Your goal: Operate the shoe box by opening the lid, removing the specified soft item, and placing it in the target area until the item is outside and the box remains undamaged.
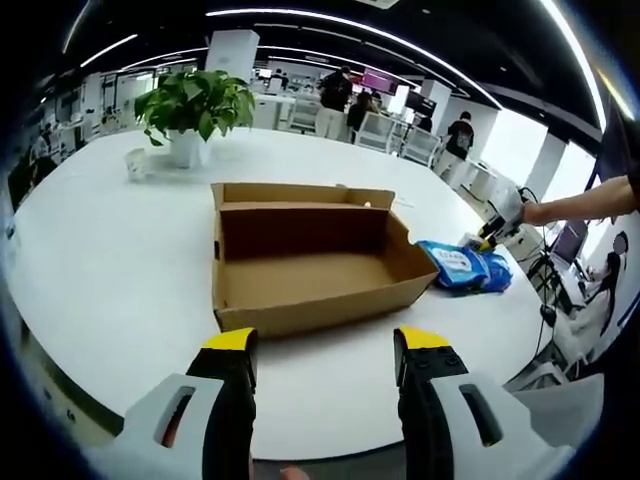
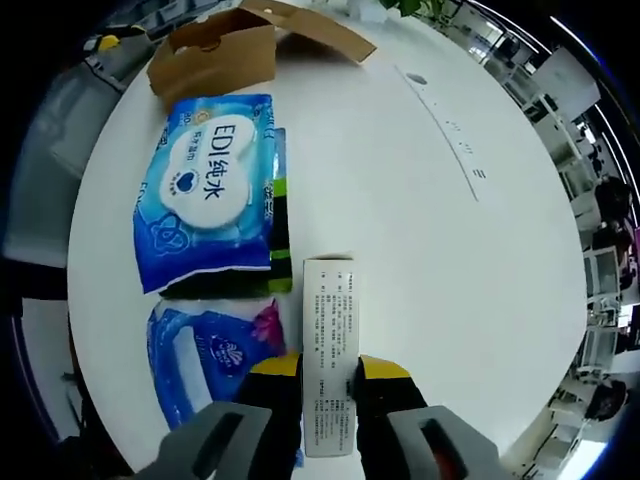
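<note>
The lower end of the white carton point(image 2: 330, 350) is hidden between the right hand-held gripper point(image 2: 330, 375) jaws; the purple-flowered pack point(image 2: 205, 365) is partly covered too

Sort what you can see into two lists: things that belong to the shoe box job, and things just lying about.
Belongs to the job:
shoe box, lid open
blue wipes pack
blue tissue pack
white carton in the right claw
left claw, open

Lying about:
potted plant
paper cup

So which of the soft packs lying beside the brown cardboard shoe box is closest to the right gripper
The blue pack with purple flower print, beside the right gripper. The blue-and-white wipes pack lies farther off, toward the box.
</note>
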The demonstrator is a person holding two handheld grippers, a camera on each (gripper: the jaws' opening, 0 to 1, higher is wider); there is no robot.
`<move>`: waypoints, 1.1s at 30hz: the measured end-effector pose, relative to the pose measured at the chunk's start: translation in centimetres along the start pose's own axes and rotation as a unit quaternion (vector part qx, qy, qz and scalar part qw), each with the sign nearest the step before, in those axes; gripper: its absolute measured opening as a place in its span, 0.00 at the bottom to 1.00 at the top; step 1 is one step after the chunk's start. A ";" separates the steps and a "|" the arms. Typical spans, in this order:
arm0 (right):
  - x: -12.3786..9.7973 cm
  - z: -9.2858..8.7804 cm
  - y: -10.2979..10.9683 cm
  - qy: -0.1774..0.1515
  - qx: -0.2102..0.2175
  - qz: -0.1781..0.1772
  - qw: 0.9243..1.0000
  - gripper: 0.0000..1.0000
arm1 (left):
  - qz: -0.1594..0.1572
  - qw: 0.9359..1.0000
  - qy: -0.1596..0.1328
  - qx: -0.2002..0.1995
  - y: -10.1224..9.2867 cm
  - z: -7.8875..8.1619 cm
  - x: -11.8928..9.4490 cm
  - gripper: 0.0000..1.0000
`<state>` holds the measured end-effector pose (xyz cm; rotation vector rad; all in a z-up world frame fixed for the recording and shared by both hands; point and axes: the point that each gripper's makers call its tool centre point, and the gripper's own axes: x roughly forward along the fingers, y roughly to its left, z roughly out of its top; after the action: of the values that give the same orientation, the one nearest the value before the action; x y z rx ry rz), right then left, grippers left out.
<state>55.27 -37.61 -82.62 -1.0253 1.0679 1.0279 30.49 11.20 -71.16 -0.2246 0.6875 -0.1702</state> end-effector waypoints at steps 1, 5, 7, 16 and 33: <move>0.0 0.0 0.0 0.001 -0.003 0.001 1.000 0.16 | 0.000 1.000 0.000 0.000 0.0 0.0 0.0 0.56; 0.0 -0.1 0.3 0.003 -0.015 0.004 1.000 0.16 | -0.002 1.000 -0.002 -0.001 -0.4 0.0 0.0 0.57; -0.1 -0.3 0.5 0.007 -0.020 0.006 1.000 0.16 | -0.002 1.000 -0.002 -0.001 -0.5 -0.1 -0.1 0.57; -0.2 -1.5 0.4 0.030 -0.076 0.002 0.997 0.16 | -0.002 1.000 0.002 0.002 -0.6 -0.8 -0.3 0.57; -2.2 -1.9 -0.3 0.028 -0.047 -0.032 0.998 0.29 | -0.010 1.000 -0.011 -0.001 -0.7 -0.5 -0.9 0.57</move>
<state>54.86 -39.82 -80.72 -1.1630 1.0337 1.0095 29.40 10.65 -70.79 -0.2347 0.6638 -0.1855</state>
